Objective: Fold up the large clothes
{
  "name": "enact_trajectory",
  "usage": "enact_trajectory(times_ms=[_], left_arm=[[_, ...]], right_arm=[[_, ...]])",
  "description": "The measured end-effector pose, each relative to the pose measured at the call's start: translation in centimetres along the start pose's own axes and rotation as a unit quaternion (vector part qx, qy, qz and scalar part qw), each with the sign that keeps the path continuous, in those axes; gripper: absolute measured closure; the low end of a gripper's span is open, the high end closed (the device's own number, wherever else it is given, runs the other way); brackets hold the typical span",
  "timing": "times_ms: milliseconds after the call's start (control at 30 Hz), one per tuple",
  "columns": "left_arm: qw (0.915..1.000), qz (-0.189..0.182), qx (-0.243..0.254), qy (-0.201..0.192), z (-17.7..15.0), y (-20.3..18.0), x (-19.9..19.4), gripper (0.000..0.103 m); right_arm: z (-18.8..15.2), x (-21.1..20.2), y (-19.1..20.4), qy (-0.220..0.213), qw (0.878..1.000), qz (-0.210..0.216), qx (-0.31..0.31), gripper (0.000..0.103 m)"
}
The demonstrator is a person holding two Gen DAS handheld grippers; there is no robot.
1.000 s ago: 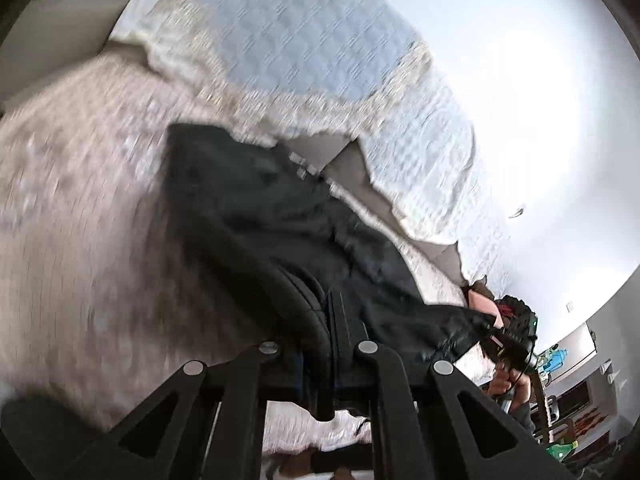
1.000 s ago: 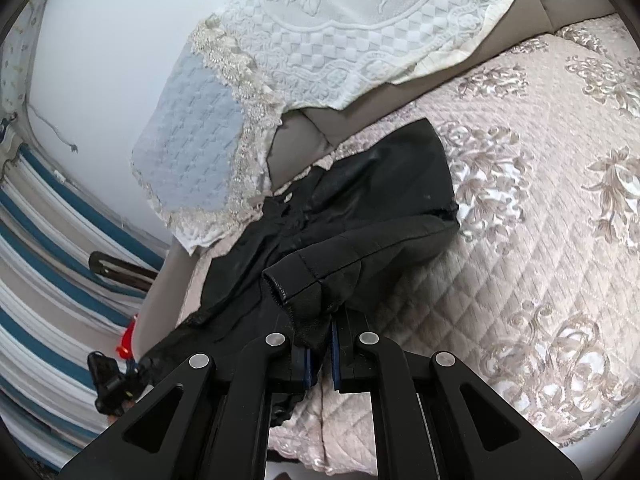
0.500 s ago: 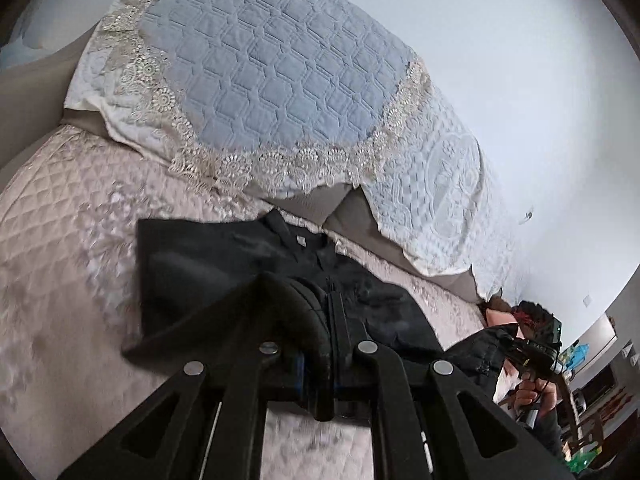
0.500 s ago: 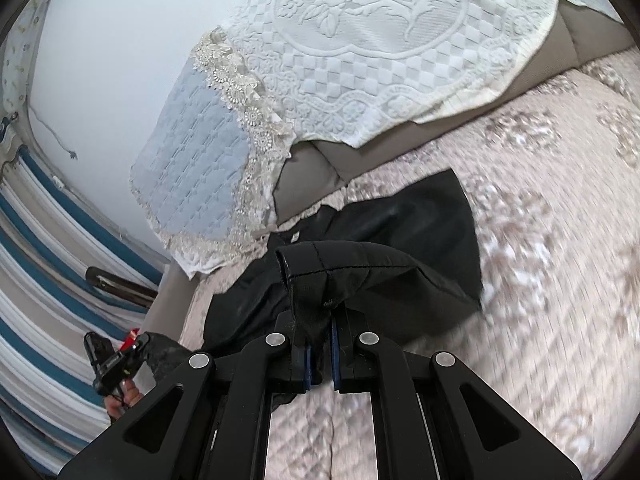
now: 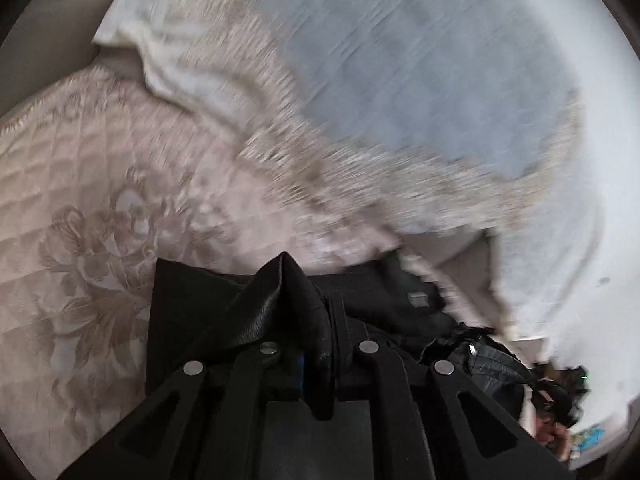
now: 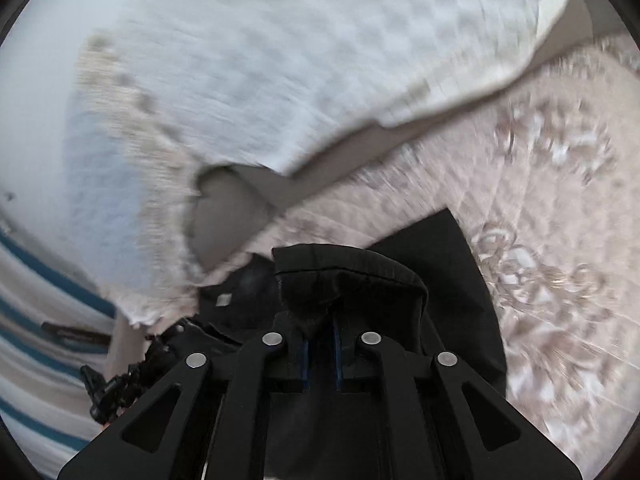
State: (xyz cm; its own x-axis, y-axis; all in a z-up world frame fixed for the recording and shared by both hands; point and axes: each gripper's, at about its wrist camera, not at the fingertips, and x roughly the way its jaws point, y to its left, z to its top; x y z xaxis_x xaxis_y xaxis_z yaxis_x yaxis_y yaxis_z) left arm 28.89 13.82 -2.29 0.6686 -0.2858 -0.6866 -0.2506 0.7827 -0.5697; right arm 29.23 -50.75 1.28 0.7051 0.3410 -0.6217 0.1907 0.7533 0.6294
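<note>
A black garment lies on the quilted pink sofa seat. My left gripper is shut on a bunched fold of the black garment, which rises over the fingers. My right gripper is shut on another bunched edge of the same garment. A small label shows near the collar; it also shows in the right wrist view. Both views are blurred by motion.
A pale blue and white lace cover drapes the sofa backrest behind the garment. The other gripper and hand show at the lower right. Blue-striped fabric is at the left.
Both grippers have moved forward toward the backrest, carrying the held folds over the garment. The garment now sits closer and lower in both views.
</note>
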Motion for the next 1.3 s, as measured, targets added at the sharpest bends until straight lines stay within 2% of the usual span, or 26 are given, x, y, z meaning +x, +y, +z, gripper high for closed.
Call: enact_trajectory(times_ms=[33,100,133,200,233,267,300,367,433,467,533,600,667,767,833,900,967,1067,1133,1200,1300], left_arm=[[0.9998,0.012,-0.004,0.013,-0.1,0.2,1.2,0.093],[0.9992,0.030,0.005,0.025,-0.2,0.1,2.2,0.089],[0.9994,0.026,0.009,0.022,-0.2,-0.3,1.8,0.087],[0.9996,0.011,0.025,0.007,-0.4,-0.9,0.0,0.072],[0.9994,0.013,0.033,-0.004,-0.3,-1.1,-0.9,0.065],[0.9988,0.017,0.040,-0.020,-0.3,-1.2,-2.0,0.054],[0.9983,0.019,0.042,-0.037,-0.2,-1.2,-3.1,0.047],[0.9970,0.022,0.038,-0.064,-0.2,-1.1,-5.0,0.042],[0.9964,0.030,0.043,-0.066,-0.3,-1.3,-5.6,0.036],[0.9963,0.035,0.054,-0.057,-0.4,-1.5,-5.1,0.033],[0.9941,0.060,0.086,-0.026,-1.0,-2.3,-3.6,0.032],[0.9897,0.092,0.109,0.001,-1.6,-2.6,-2.0,0.032],[0.9857,0.123,0.115,-0.007,-2.2,-2.4,-2.1,0.032],[0.9910,0.108,0.078,-0.015,-4.1,-1.1,-4.5,0.032],[0.9910,0.114,0.064,-0.030,-6.4,-0.3,-6.6,0.031],[0.9914,0.116,0.047,-0.039,-9.1,0.5,-8.7,0.028],[0.9949,0.094,0.015,-0.034,-11.4,1.6,-9.9,0.024],[0.9977,0.064,-0.023,0.008,-13.8,2.4,-9.0,0.023],[0.9977,0.054,-0.038,0.018,-14.3,2.5,-7.6,0.023],[0.9978,0.049,-0.044,-0.010,-13.7,2.3,-7.2,0.023],[0.9942,0.041,-0.092,-0.039,-12.3,3.4,-6.4,0.024]], right_arm=[[0.1,2.2,-1.0,0.020,1.000,-0.016,0.014,0.088],[0.1,4.1,-2.2,0.029,0.999,-0.033,0.030,0.084],[0.0,4.2,-2.6,0.028,0.999,-0.029,0.034,0.083],[-0.4,3.2,-2.6,0.012,1.000,0.001,0.029,0.068],[-0.7,2.4,-2.3,0.004,1.000,0.014,0.007,0.052],[-0.9,1.6,-2.1,0.000,1.000,0.015,-0.010,0.043],[-1.1,0.3,-1.9,-0.015,0.999,0.012,-0.034,0.042],[-1.2,-1.7,-2.0,-0.039,0.998,0.017,-0.051,0.041],[-1.2,-3.6,-2.8,-0.063,0.997,0.019,-0.051,0.039],[-1.3,-3.9,-2.9,-0.067,0.996,-0.004,-0.060,0.038],[-1.6,-3.3,-2.9,-0.042,0.994,-0.052,-0.089,0.038],[-2.4,-2.2,-2.8,-0.009,0.991,-0.073,-0.113,0.038],[-3.3,-2.0,-2.9,0.002,0.989,-0.088,-0.115,0.038],[-5.5,-4.0,-4.4,-0.006,0.993,-0.078,-0.093,0.037],[-7.4,-5.4,-5.4,-0.012,0.993,-0.086,-0.082,0.033],[-9.3,-6.9,-6.7,-0.018,0.996,-0.072,-0.044,0.031],[-11.2,-7.6,-7.6,-0.014,0.999,-0.040,-0.009,0.031],[-12.7,-6.4,-6.9,0.006,1.000,0.006,0.010,0.030],[-12.3,-5.2,-6.2,0.009,1.000,0.023,0.015,0.030],[-11.4,-4.3,-6.1,0.000,0.999,0.035,0.028,0.030],[-10.5,-3.2,-7.1,-0.019,0.995,0.034,0.088,0.030]])
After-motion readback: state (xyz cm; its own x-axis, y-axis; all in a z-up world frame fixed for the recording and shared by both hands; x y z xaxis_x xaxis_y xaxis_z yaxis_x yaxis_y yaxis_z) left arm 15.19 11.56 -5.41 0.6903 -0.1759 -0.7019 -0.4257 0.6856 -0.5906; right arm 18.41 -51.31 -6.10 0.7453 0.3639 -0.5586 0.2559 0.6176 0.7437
